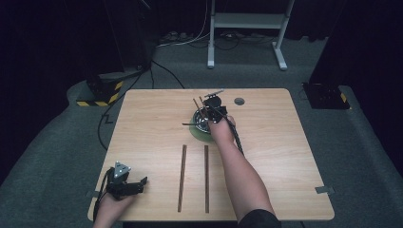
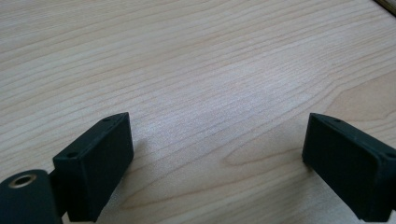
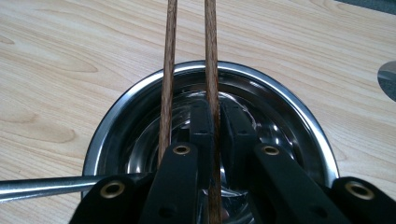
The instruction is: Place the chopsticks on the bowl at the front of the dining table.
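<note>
High view, from left to right: the left gripper (image 1: 141, 182) rests low at the table's (image 1: 142, 123) near-left corner, its hand entering from the bottom edge and its jaws pointing right; the left gripper view shows those jaws standing wide apart over bare wood with nothing between them. Just right of it, two brown sticks (image 1: 182, 178) lie flat and roughly parallel on the table, running from the near edge toward the middle. Farther right, the right forearm stretches forward and up the table, its hand holding the right gripper (image 1: 207, 112) over a steel bowl (image 1: 201, 124) on a green mat (image 1: 202, 137). In the right gripper view the jaws are closed over the bowl (image 3: 299, 121), pinching one of two wooden chopsticks (image 3: 211, 74); the other runs just beside the jaws. A metal handle (image 3: 46, 186) reaches the bowl's rim at the left.
</note>
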Available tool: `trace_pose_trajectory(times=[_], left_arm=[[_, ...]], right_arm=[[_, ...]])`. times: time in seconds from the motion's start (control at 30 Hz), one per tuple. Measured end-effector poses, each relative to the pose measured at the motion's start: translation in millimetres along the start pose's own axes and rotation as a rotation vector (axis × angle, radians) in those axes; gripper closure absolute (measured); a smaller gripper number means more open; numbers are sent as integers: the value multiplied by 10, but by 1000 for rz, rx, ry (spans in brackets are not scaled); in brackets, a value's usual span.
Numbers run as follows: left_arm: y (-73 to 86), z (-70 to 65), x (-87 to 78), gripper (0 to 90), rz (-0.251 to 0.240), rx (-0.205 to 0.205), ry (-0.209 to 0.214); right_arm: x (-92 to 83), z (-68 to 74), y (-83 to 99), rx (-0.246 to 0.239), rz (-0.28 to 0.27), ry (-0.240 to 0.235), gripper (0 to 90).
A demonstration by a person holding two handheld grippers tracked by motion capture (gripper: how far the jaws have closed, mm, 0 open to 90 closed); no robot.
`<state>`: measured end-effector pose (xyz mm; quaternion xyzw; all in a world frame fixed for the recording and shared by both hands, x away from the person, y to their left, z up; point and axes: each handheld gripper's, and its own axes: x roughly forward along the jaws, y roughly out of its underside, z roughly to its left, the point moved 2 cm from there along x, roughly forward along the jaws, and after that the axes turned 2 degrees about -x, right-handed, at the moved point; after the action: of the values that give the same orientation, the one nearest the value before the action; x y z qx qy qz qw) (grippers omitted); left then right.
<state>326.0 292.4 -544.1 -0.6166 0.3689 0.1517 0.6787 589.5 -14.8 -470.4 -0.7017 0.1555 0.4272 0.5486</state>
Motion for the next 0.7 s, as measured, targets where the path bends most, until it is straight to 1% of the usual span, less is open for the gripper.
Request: trace_pose_trajectory(times=[0.37, 0.4, 0.43, 0.57, 0.67, 0.7], left_arm=[[0, 0, 0, 87, 0, 0, 0], [0, -1, 0, 87, 0, -1, 1], [0, -1, 0, 86, 0, -1, 1], [0, 0, 0, 86, 0, 1, 2], [-1, 1, 0, 87, 3, 2, 1], [-1, 3, 0, 87, 3, 4, 0]], right_arm=[[54, 28, -21, 2, 1, -2, 833], [51, 28, -23, 0, 4, -1, 828], [50, 29, -25, -1, -4, -5, 801], [-56, 25, -42, -6, -26, -12, 764], [-198, 12, -23, -22, -56, -7, 754], [-254, 3, -3, -19, -68, -11, 754]])
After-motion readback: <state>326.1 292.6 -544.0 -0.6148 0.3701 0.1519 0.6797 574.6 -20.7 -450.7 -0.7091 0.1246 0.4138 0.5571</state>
